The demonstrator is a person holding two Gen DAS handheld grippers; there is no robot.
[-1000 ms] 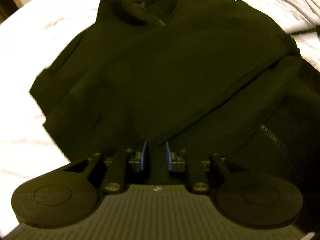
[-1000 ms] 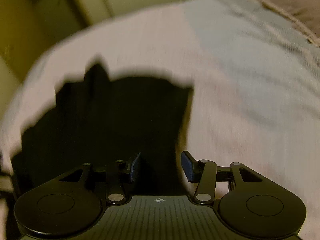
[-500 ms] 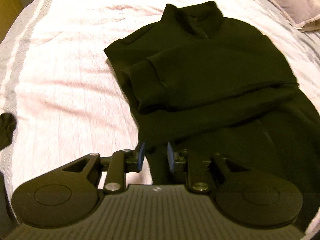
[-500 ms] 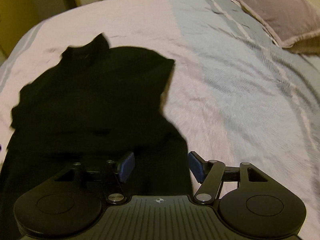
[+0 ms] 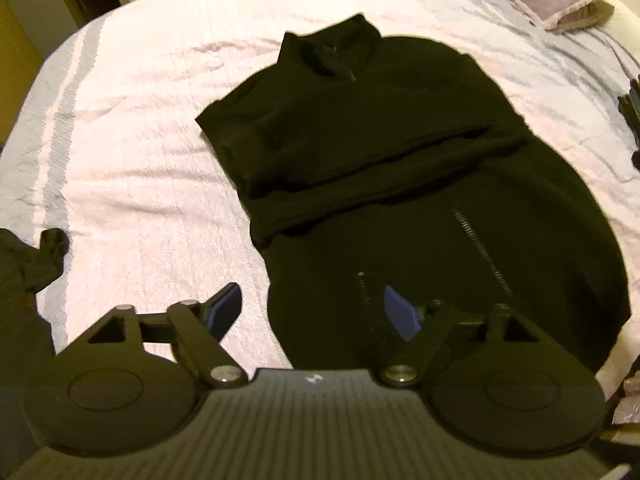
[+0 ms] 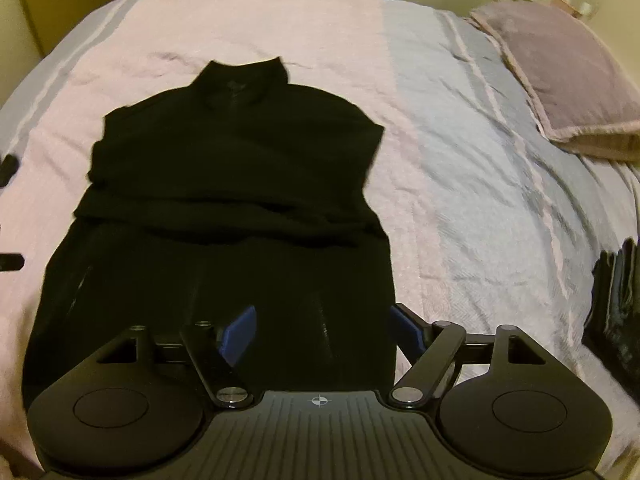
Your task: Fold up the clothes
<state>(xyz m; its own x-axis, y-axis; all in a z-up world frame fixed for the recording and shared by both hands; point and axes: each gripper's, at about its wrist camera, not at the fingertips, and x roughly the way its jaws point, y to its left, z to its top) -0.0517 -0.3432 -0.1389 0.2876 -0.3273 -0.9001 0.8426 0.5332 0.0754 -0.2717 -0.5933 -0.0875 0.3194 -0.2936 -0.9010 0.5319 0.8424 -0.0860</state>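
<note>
Pink bedspread [image 5: 152, 128] under black zip-neck jacket [image 5: 400, 152], sleeves folded across; both grippers [image 5: 312, 316] [image 6: 322, 330] just spread apart, empty.

Black zip-neck jacket [image 5: 400, 184], sleeves folded across, flat on bed

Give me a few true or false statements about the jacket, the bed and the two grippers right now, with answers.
1. The black jacket lies on the bed. True.
2. The left gripper is clamped on the jacket. False: its jaws have just been opening, nothing pinched.
3. The jacket's sleeves are folded across its chest. True.
4. The right gripper is shut. False: its jaws have just been opening, with no cloth gripped.
5. The pillow lies on top of the jacket. False: it sits apart, off to the right.
</note>
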